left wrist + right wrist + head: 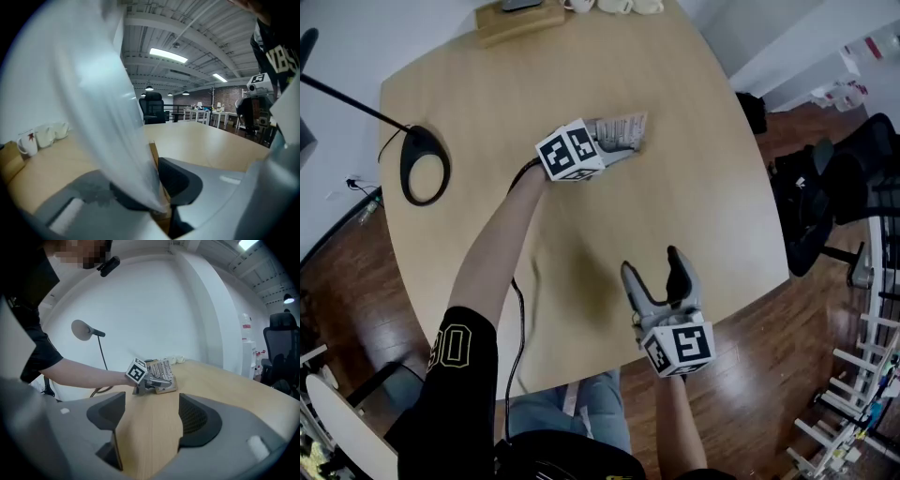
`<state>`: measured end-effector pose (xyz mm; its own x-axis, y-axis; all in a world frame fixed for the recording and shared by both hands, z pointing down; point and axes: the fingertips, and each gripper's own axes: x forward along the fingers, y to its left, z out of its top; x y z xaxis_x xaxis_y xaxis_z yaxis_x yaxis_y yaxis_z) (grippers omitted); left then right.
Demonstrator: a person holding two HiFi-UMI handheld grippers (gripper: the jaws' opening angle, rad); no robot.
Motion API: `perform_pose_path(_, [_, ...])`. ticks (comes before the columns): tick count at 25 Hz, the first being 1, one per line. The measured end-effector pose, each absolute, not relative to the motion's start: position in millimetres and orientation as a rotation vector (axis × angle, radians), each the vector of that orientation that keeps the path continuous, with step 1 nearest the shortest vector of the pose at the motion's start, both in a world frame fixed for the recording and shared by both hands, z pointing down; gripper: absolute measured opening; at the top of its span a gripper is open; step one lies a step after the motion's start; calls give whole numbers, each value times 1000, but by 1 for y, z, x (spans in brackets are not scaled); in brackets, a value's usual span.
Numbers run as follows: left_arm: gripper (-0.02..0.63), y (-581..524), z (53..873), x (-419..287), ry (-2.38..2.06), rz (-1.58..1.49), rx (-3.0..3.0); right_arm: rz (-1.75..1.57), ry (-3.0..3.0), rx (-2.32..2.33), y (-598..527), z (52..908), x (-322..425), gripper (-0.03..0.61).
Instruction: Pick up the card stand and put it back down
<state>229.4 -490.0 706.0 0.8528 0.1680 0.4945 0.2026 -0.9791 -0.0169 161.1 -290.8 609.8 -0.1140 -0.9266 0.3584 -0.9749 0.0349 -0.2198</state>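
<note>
The card stand (623, 131), a clear sheet with a printed card on a small wooden base, is at the far middle of the round wooden table (712, 187). My left gripper (621, 146) is shut on it. In the left gripper view the clear sheet (117, 140) runs between the closed jaws of the left gripper (157, 190), with the wooden base (153, 157) just behind. From the right gripper view the stand (161, 370) leans back, its base low at the tabletop. My right gripper (652, 266) hovers open and empty near the table's front edge; its view shows the right gripper (150, 418) with bare table between the jaws.
A black lamp base (425, 165) with a thin arm sits at the table's left. A wooden box (520, 21) and white mugs (619, 5) stand at the far edge. Black office chairs (825, 187) are off the right side. A cable (518, 319) trails from my left arm.
</note>
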Motion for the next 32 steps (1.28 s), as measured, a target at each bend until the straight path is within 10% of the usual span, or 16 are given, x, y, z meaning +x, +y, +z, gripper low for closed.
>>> perform_pose_path(4, [75,-484,710,249,-331,-838,-2865,655,-2143,2065,-277,620,187,354])
perform_pose_path(6, [233,-485,711,247,-279,-873,-2859,664,-2145,2068,-272,624,191,354])
perform_pose_path(10, [322,-481,694,217,-140,-871,-2907,629,-2192,2021,-267,612,181,354])
perform_pose_path(32, [345,-149,348,-74,1494,-79,-2652,108,-2721,1624,-156,380,88,354])
